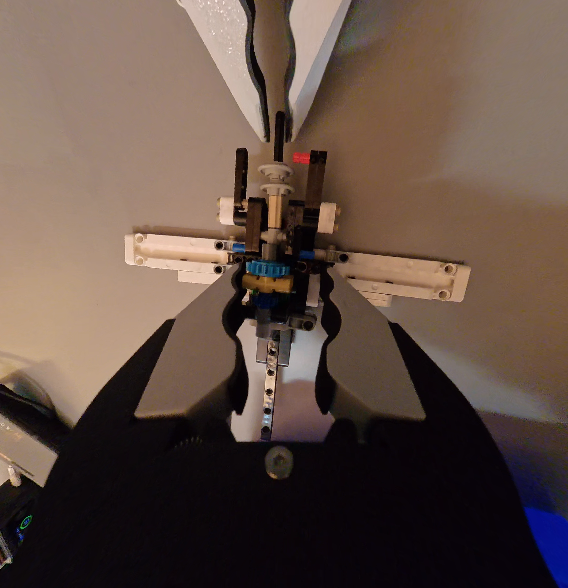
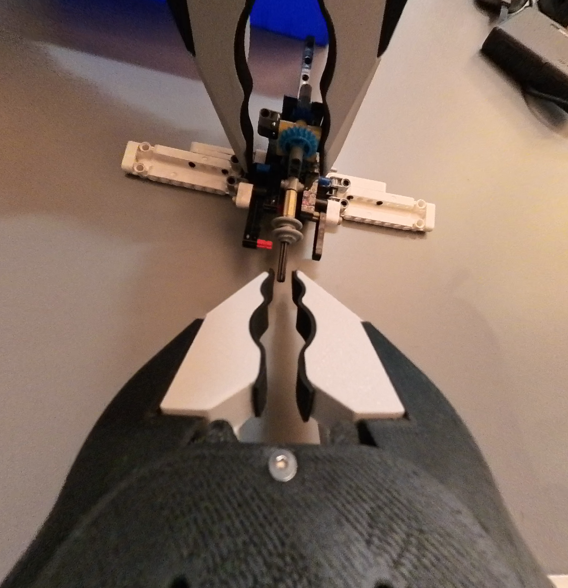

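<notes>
Brick model — between both tools

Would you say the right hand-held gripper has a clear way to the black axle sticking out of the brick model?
Probably yes: the black axle already pokes between the right hand-held gripper fingertips, nothing in between; gaps still show beside it.

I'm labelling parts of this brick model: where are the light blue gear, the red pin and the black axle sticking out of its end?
light blue gear (image 1: 267, 266): left wrist view, toothed rim.
red pin (image 1: 301, 157): left wrist view, its side.
black axle (image 2: 282, 261): right wrist view, shaft near its free end.
</notes>
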Motion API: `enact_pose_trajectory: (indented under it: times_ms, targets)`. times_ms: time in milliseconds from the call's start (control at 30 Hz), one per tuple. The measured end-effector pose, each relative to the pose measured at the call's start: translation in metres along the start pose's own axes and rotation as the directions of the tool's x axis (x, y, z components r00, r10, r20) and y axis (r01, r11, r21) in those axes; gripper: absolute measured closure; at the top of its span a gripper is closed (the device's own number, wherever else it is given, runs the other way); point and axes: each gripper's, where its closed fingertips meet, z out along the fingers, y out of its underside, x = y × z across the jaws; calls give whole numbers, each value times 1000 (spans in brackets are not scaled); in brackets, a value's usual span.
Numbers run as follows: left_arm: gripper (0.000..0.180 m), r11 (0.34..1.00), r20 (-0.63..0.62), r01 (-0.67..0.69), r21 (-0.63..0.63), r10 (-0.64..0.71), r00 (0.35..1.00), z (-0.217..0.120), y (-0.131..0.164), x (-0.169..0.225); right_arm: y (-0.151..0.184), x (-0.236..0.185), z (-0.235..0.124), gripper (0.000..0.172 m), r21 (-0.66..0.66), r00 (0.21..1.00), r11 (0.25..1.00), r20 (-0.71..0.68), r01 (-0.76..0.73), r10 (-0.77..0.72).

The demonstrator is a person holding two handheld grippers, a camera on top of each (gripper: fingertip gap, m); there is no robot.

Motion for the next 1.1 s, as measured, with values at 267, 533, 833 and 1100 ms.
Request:
enact_pose_trajectory:
  times_ms: [267,533,833,1100]
  targets:
    - [135,1000,0,-11,-14,11,1000,0,2,0,-12,2,7,169,-19,1000,999,3,27,-27]
    - [134,998,36,40,-38,-38,999,-4,20,-4,31,22,-13,170,-174,994,984,-108,-32,14]
    - [125,994,22,104,-32,-104,994,-4,17,1,28,22,-44,170,10,983,986,-82,-165,165]
    - [104,922,136,235,308,-287,948,-48,-42,-11,6,21,-65,170,185,990,983,-134,-19,45]
